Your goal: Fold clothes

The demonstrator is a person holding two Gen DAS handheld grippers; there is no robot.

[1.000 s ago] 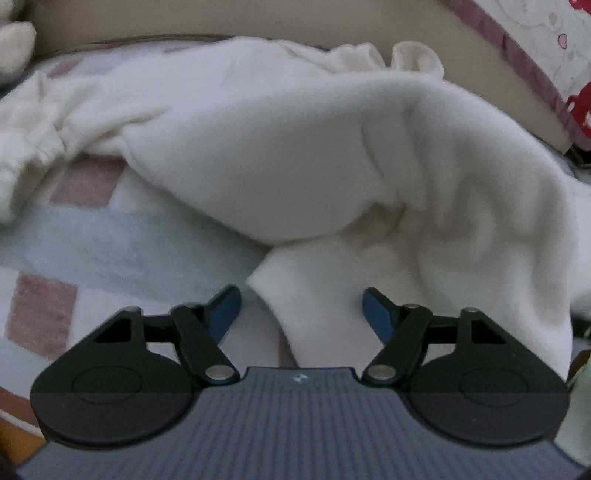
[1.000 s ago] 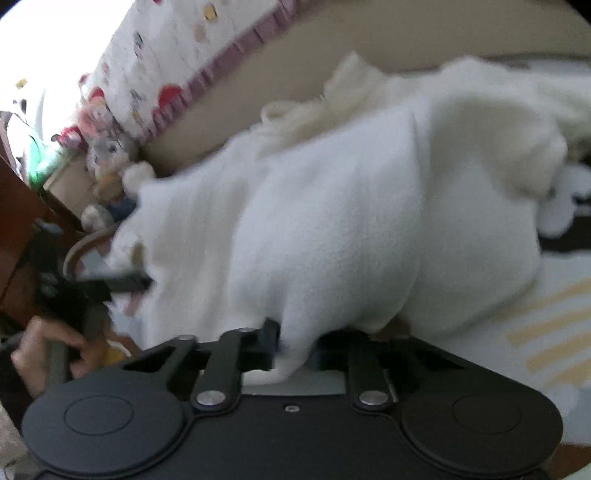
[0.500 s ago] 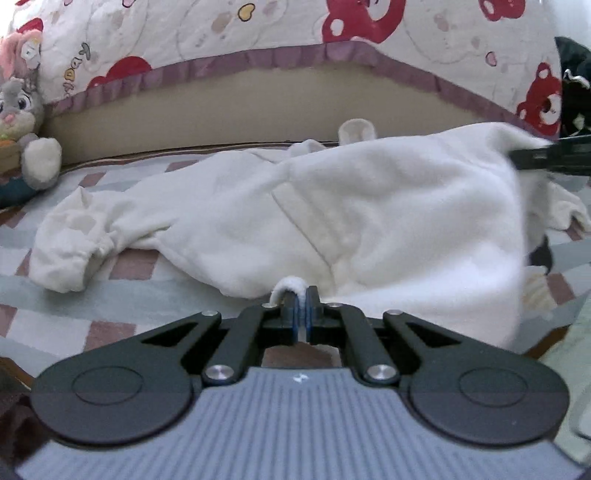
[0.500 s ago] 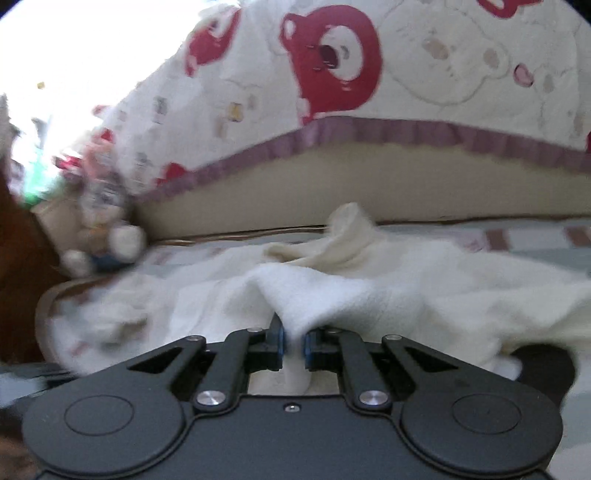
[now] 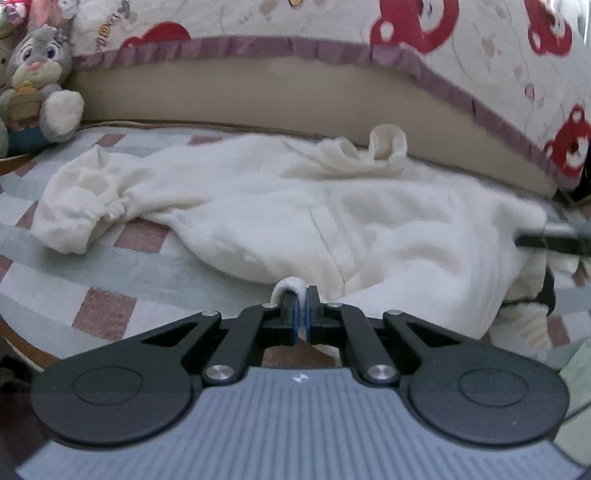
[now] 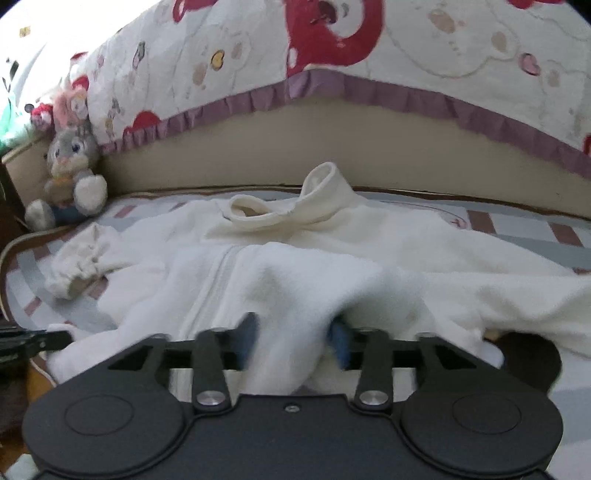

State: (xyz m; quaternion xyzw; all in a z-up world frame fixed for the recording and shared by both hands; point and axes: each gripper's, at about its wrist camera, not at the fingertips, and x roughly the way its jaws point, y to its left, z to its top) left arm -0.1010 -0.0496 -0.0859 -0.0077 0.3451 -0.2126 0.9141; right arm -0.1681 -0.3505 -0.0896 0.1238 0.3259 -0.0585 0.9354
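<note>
A white fleece garment point(image 5: 332, 206) lies spread over the checked mat point(image 5: 110, 266), one cuffed sleeve out to the left and its collar at the back. My left gripper point(image 5: 303, 300) is shut on a small fold of the garment's near hem, lifted a little off the mat. In the right wrist view the same garment point(image 6: 295, 266) rises in a hump over my right gripper point(image 6: 293, 336). Its jaws are opening, with a tongue of fleece hanging loose between the blue pads point(image 6: 247, 334). Each gripper shows at the edge of the other's view: the right gripper point(image 5: 546, 240), the left gripper point(image 6: 33, 341).
A grey plush rabbit point(image 5: 37, 74) sits at the back left against the beige bed side point(image 5: 258, 96). A quilt with red bears point(image 5: 406, 33) hangs over it. A dark object point(image 6: 528, 354) pokes out under the garment's right edge.
My left gripper went from open to shut on the hem fold and rose with it. My right gripper, shut on a fleece fold half a second ago, has spread its jaws.
</note>
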